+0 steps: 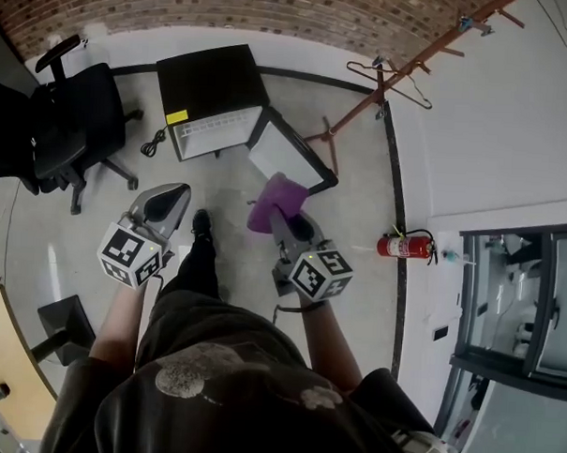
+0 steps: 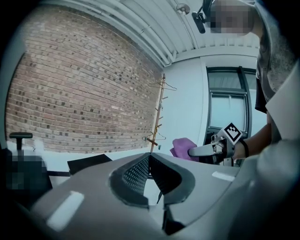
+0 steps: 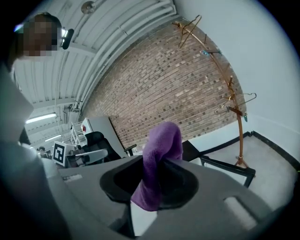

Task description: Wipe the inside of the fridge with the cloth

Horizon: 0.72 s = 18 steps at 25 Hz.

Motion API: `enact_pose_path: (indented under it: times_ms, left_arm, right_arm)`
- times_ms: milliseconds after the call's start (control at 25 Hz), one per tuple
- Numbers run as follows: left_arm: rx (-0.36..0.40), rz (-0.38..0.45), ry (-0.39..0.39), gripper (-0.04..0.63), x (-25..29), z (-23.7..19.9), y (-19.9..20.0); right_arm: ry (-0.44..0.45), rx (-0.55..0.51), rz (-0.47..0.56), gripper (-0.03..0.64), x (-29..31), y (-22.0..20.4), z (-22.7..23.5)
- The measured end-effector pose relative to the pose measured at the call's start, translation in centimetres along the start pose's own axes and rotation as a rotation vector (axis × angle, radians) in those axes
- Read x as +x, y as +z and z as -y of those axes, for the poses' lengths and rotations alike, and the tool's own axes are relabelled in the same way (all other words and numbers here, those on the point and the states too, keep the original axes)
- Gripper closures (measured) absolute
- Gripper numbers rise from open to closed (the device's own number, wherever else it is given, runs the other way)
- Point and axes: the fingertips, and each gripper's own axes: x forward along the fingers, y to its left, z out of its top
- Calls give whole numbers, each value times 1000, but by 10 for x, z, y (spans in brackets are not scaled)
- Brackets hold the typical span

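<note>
A small black fridge [image 1: 213,84] stands on the floor ahead with its door [image 1: 291,157] swung open to the right and its white inside [image 1: 217,132] showing. My right gripper [image 1: 282,219] is shut on a purple cloth [image 1: 271,200], held in the air short of the open door. In the right gripper view the cloth [image 3: 160,154] sticks up between the jaws and hangs down in front. My left gripper [image 1: 168,205] is shut with nothing in it, to the left of the right one and apart from the fridge. The left gripper view also shows the cloth [image 2: 183,146].
A black office chair [image 1: 74,127] stands left of the fridge, with a cable [image 1: 156,142] on the floor between them. A wooden coat rack [image 1: 403,71] with hangers leans at the right. A red fire extinguisher [image 1: 405,245] sits by the right wall. A wooden tabletop [image 1: 6,359] is at lower left.
</note>
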Motion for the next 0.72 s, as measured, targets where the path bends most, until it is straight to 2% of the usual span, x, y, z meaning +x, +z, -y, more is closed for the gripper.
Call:
enact_pose_path:
  times_ms: [240, 440, 560, 720]
  left_arm:
    - [-33, -39, -49, 578, 73, -66, 5]
    - [-11, -72, -90, 578, 127, -123, 12]
    - [-20, -66, -113, 578, 154, -146, 18]
    - [-25, -62, -92, 578, 180, -166, 10]
  right_arm:
    - [-30, 9, -50, 543, 91, 32, 33]
    - [-32, 13, -114, 543, 163, 47, 56]
    - [-12, 10, -137, 543, 198, 52, 67]
    - [35, 4, -179, 543, 236, 39, 75]
